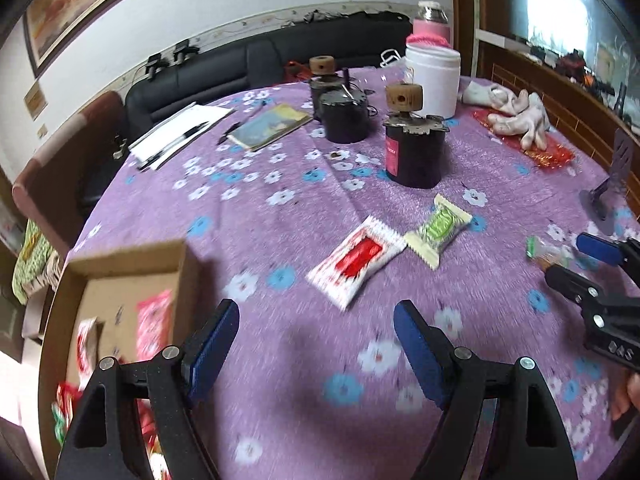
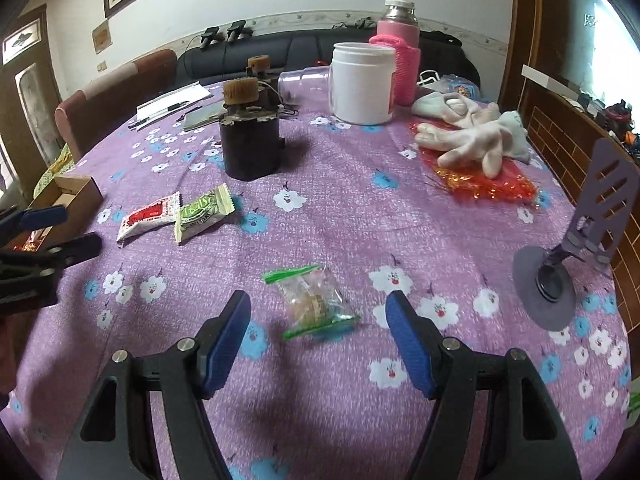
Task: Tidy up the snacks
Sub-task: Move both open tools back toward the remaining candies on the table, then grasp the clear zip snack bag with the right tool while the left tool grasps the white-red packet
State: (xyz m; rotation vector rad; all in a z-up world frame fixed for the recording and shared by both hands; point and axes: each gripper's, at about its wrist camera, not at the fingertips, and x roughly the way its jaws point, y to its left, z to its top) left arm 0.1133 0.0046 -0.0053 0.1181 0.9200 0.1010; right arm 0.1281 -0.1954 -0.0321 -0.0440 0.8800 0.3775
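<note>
A red-and-white snack packet (image 1: 356, 264) and a green-and-white one (image 1: 438, 228) lie side by side on the purple flowered tablecloth (image 1: 280, 208). My left gripper (image 1: 316, 306) is open just short of the red packet, with nothing between its fingers. At the left, a cardboard box (image 1: 132, 264) holds several red snacks. A clear packet with green ends (image 2: 316, 304) lies flat on the cloth between the fingers of my open right gripper (image 2: 318, 296); the pads stand clear of it. The right wrist view also shows the red packet (image 2: 150, 216), the green packet (image 2: 204, 212), the box (image 2: 68, 196) and the left gripper (image 2: 80, 226).
Two dark tins with wooden spools (image 1: 416, 148) (image 1: 344, 112), a white jar (image 2: 362, 82) and a pink bottle (image 2: 400, 56) stand further back. Pale gloves (image 2: 468, 140) lie on a red bag. A purple stand (image 2: 560, 264) is at the right edge; papers with pens (image 1: 180, 132) at the back left.
</note>
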